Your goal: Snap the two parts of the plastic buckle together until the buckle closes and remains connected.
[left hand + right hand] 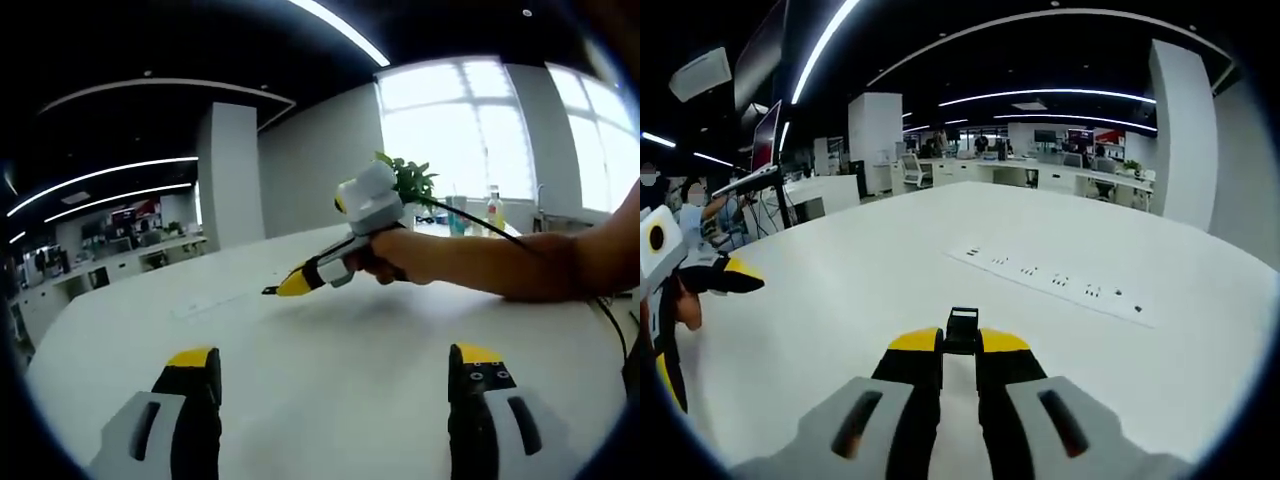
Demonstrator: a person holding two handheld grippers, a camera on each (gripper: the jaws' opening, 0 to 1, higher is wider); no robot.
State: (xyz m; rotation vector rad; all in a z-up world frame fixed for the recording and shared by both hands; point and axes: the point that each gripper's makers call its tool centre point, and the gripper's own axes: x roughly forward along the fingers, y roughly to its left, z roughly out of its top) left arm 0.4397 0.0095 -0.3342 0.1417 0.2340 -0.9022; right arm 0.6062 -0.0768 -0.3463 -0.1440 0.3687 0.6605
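At six o'clock in the right gripper view, the right gripper (pixel 960 352) has its jaws clenched on a small black buckle part (pixel 962 331) above the white table (pixel 890 290). It looks light, stiff and slick, best pinched across its flat body. At nine o'clock, the left gripper (pixel 735 275) has its jaws parted, holding nothing.
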